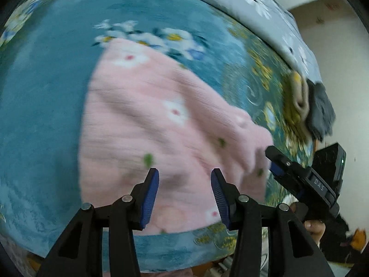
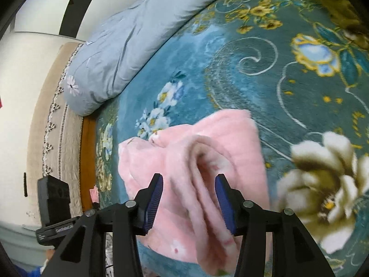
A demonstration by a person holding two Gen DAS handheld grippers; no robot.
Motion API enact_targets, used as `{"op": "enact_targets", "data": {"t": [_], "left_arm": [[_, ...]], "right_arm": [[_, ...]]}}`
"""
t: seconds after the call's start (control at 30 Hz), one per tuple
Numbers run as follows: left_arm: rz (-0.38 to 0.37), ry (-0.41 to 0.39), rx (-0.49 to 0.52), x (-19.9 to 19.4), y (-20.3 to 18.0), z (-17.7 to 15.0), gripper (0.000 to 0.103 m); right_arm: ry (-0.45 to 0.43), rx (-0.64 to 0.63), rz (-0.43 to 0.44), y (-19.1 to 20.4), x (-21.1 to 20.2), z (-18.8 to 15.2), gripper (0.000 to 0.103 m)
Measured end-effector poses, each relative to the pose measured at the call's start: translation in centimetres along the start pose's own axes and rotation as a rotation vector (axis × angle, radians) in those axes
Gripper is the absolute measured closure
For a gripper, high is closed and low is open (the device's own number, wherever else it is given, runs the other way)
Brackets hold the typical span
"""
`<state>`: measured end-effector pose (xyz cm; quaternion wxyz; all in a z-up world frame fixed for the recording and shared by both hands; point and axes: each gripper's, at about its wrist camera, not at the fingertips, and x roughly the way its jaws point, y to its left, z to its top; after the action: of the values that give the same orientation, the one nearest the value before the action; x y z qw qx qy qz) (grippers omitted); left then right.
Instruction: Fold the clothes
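A: Where's the garment (image 1: 161,124)?

B: Flat on the blanket (image 1: 46,92), ahead of and below both grippers. Its long axis looks to run near-to-far in the left view.

A: Fingers?

B: Left gripper (image 1: 184,196) released, nothing between the pads. Right gripper (image 2: 188,202) released too; a raised pink fold lies beneath its gap, not pinched.

A: Which is nearer?

B: The right, at the rumpled right edge; the left hangs over the smooth near part.

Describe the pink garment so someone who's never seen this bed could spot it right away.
Start at the teal floral blanket that covers the bed. The pink garment lies on it near the front edge. It is the only pink, fuzzy piece, dotted with small white flowers, unlike the beige and grey clothes heaped farther off.
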<state>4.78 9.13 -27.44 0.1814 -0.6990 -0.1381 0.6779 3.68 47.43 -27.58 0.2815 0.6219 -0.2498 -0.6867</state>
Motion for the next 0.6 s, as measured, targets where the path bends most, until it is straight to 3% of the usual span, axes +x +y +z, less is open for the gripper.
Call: {"op": "enact_targets", "data": {"t": [0.03, 0.1, 0.17, 0.27, 0.33, 0.4, 0.5, 0.6], "left_arm": [[0.006, -0.003, -0.014, 0.1, 0.3, 0.0, 0.055], [0.015, -0.004, -0.033, 0.2, 0.8, -0.2, 0.055], [0.024, 0.003, -0.046, 0.3, 1.3, -0.4, 0.055], [0.046, 0.023, -0.037, 1.0, 1.5, -0.7, 0.055], [0.07, 0.037, -0.029, 1.5, 1.5, -1.0, 0.055], [0.081, 0.04, -0.033, 1.7, 1.6, -1.1, 0.055], [0.087, 0.031, -0.041, 1.5, 2.0, -1.0, 0.055], [0.101, 0.032, -0.039, 1.5, 2.4, -0.8, 0.055]], "right_arm": [[0.013, 0.009, 0.014, -0.2, 0.4, 0.1, 0.057], [0.031, 0.026, 0.055, -0.6, 0.9, 0.3, 0.082], [0.004, 0.036, 0.092, -0.7, 0.4, 0.4, 0.087], [-0.041, 0.072, 0.05, -1.8, -0.3, 0.8, 0.087], [-0.026, 0.095, 0.034, -2.6, 0.0, 0.8, 0.087], [-0.003, 0.091, 0.013, -2.8, 0.4, 0.9, 0.081], [0.002, 0.055, -0.016, -2.4, 0.4, 1.0, 0.06], [0.019, 0.057, -0.001, -3.0, 0.7, 0.8, 0.054]]}}
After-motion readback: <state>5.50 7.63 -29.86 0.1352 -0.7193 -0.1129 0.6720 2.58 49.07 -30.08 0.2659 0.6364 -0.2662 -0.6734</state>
